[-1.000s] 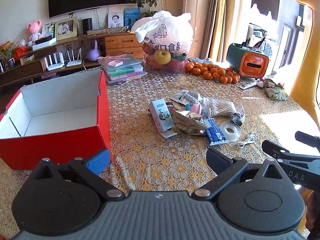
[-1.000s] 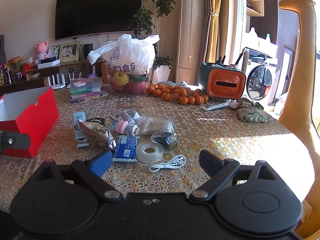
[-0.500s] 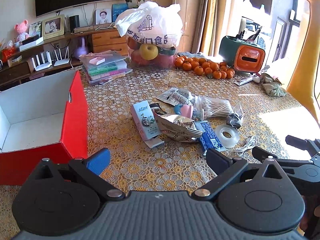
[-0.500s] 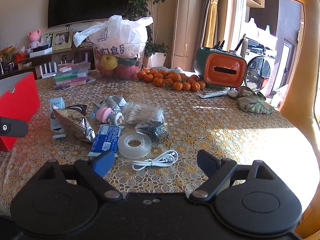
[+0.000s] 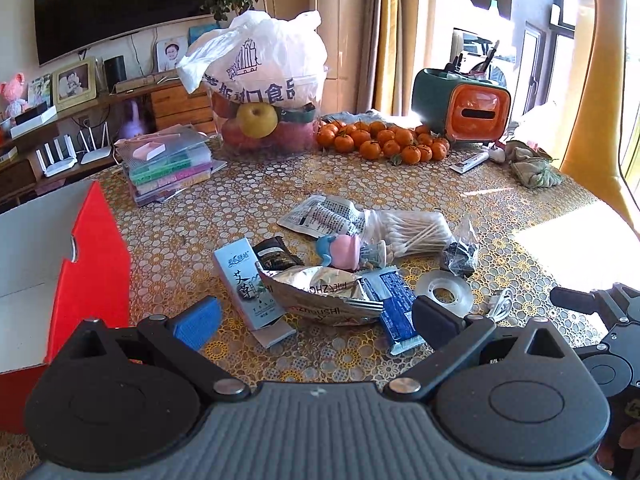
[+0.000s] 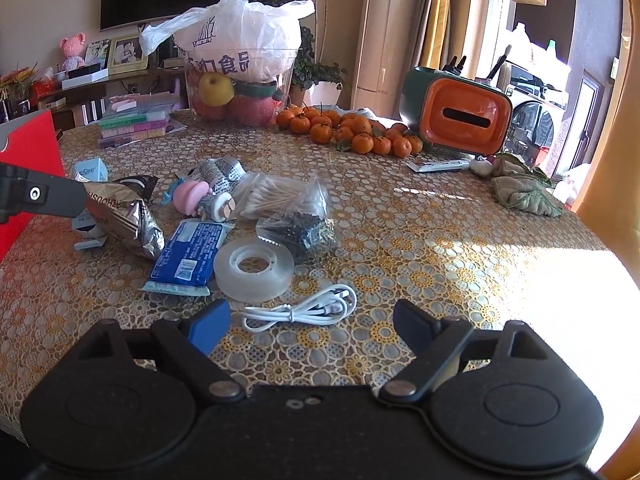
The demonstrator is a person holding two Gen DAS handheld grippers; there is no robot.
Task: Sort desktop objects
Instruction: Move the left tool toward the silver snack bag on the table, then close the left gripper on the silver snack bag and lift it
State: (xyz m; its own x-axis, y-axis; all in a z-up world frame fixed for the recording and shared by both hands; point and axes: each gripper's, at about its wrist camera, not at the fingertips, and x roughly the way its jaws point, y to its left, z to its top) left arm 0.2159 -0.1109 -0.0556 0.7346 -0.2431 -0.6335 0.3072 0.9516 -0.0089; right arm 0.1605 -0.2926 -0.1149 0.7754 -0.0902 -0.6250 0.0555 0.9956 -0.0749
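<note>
Desk [image 6: 440, 240] with yellow lace cloth, sorting looks barely started, judging by layout: red box [image 5: 92, 264] at left edge shows only bare white inside where visible, nothing seen in it; whole clutter pile still loose mid-desk, well apart from the box. Clear fruit tub [image 6: 240, 92] at back holds apples and a yellow pear, white plastic bag [image 6: 240, 32] stuffed on top; orange-and-green organizer [image 6: 460, 116] has pens sticking out; loose tangerines [image 6: 352, 132] lie between the two. Pile, big to small: bag of cotton swabs [image 6: 276, 196], foil snack bag [image 6: 120, 212], white-and-blue carton [image 5: 248, 284], blue wipes packet [image 6: 188, 256], tape roll [image 6: 254, 264], small bag of dark bits [image 6: 300, 232], pink toy [image 6: 192, 196], white cable [image 6: 304, 308]. Left hand-held gripper [image 5: 316, 312] spread wide, empty, hovering over carton and snack bag. Right hand-held gripper [image 6: 312, 324] also spread wide, empty, cable right between its fingers, tape just beyond. Everything left to do.
</note>
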